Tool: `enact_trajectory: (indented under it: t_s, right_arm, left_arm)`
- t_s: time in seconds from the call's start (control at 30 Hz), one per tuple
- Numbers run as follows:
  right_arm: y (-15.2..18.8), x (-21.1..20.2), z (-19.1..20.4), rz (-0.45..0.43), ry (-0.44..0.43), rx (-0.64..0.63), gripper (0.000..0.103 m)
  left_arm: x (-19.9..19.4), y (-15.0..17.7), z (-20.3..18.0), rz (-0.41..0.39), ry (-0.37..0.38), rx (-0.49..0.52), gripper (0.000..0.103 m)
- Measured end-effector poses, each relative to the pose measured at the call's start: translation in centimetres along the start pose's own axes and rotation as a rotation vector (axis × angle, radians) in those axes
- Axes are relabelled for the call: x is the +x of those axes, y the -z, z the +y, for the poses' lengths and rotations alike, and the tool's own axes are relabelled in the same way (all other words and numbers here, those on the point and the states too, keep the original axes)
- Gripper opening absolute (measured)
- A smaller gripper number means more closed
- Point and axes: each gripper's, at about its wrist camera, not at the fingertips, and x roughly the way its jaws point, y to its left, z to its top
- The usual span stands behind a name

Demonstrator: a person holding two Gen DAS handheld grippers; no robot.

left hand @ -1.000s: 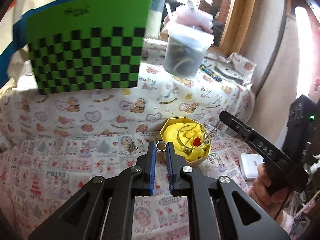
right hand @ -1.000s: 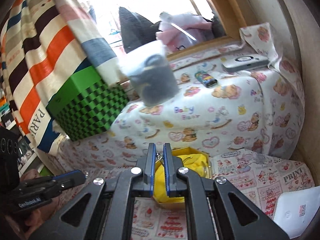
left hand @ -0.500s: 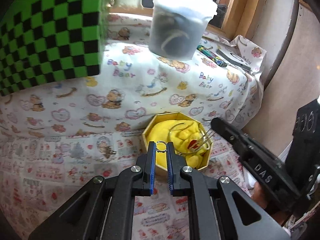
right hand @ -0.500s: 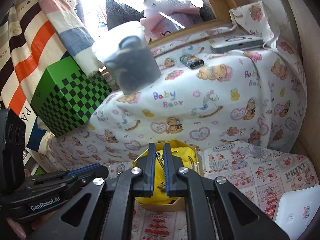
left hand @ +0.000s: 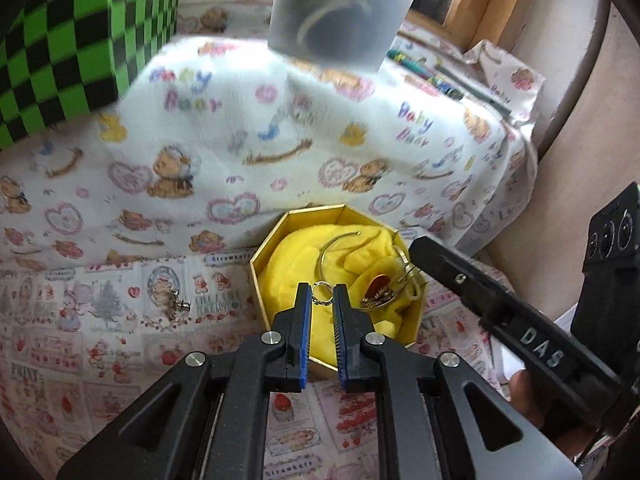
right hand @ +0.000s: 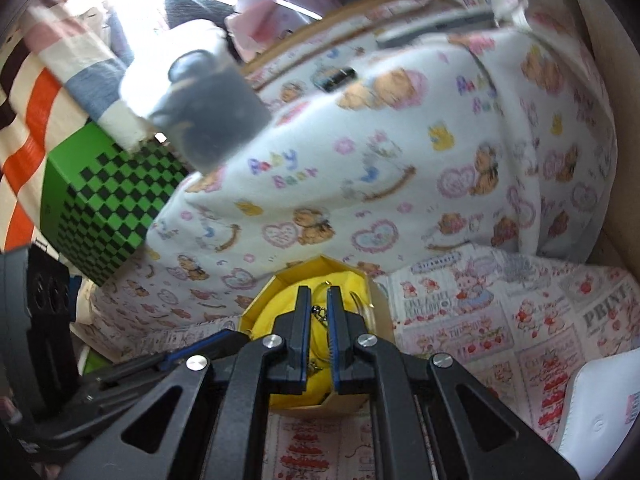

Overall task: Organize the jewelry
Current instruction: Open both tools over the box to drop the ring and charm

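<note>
An octagonal gold box lined with yellow cloth sits on the patterned cloth. Inside lie a thin bangle and a red-stone piece. My left gripper is shut on a small silver ring, held over the box's near side. My right gripper is shut on a thin chain that dangles over the yellow lining. In the left wrist view the right gripper reaches in over the box's right rim. A small trinket lies on the cloth left of the box.
Behind the box rises a ledge draped in a bear-print blanket. On it stand a green checkered box and a translucent tub. A white case lies to the right.
Both grippers have sunk toward the yellow-lined box. The left one carried the ring rightward over the box, and the right one brought the chain closer above it.
</note>
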Motion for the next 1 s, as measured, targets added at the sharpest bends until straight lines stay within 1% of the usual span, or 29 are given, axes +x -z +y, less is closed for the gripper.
enact_trajectory:
  t_s: [0.17, 0.3, 0.4, 0.6, 0.83, 0.9, 0.93, 1.0]
  right_arm:
    - [-0.2, 0.3, -0.6, 0.016, -0.01, 0.022, 0.007]
    - [-0.1, 0.3, -0.8, 0.027, -0.017, 0.039, 0.008]
    - [-0.1, 0.2, -0.6, 0.02, -0.008, 0.026, 0.008]
    - [-0.2, 0.2, -0.8, 0.021, -0.012, 0.024, 0.008]
    - [-0.2, 0.3, -0.4, 0.022, 0.006, -0.012, 0.008]
    - [-0.2, 0.5, -0.3, 0.031, 0.007, -0.025, 0.008]
    - [-0.1, 0.6, -0.3, 0.032, 0.017, -0.027, 0.008]
    - [0.0, 0.8, -0.1, 0.035, 0.028, -0.037, 0.008]
  left_arm:
    - [0.7, 0.2, 0.7, 0.009, -0.003, -0.013, 0.009]
    - [1.2, 0.1, 0.7, 0.021, -0.01, -0.004, 0.009]
    - [1.1, 0.1, 0.5, 0.015, -0.009, 0.005, 0.009]
    - [0.4, 0.3, 0.3, 0.001, -0.031, 0.021, 0.009]
    - [-2.8, 1.0, 1.3, -0.043, -0.063, 0.042, 0.011]
    - [-4.1, 1.3, 1.9, -0.063, -0.057, 0.04, 0.016]
    - [-4.8, 1.4, 2.2, -0.075, -0.053, 0.04, 0.02]
    - [-6.1, 1.8, 2.7, -0.101, -0.068, 0.041, 0.022]
